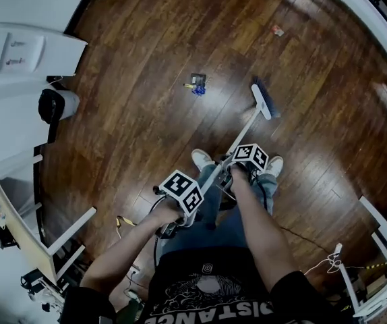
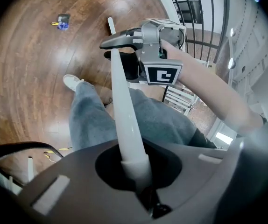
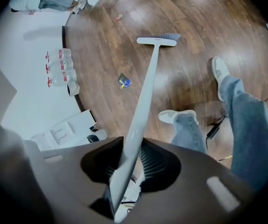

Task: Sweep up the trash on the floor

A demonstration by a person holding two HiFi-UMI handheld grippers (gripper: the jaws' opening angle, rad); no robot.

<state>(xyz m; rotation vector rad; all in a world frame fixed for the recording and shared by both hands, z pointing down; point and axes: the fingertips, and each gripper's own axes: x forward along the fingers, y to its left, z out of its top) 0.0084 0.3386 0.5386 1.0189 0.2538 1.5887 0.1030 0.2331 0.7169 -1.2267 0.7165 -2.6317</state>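
A white-handled broom (image 1: pixel 237 139) slants from my hands down to the dark wood floor, and its blue-bristled head (image 1: pixel 262 101) rests ahead of my feet. A small heap of trash (image 1: pixel 196 84) lies left of the head, clear of the bristles. A second scrap (image 1: pixel 278 30) lies farther off. My left gripper (image 1: pixel 183 204) is shut on the handle's upper end (image 2: pixel 124 125). Lower down the same handle (image 3: pixel 143 101), my right gripper (image 1: pixel 239 169) is also shut. In the right gripper view the broom head (image 3: pixel 158 40) sits beyond the trash heap (image 3: pixel 123 82).
White furniture (image 1: pixel 18 52) and a black round bin (image 1: pixel 55 104) line the left wall, with water bottles (image 3: pixel 59 66) beside it. White frames (image 1: pixel 382 248) stand at the right. A yellow cable (image 1: pixel 123 225) lies by my left side. My shoes (image 1: pixel 202 158) flank the handle.
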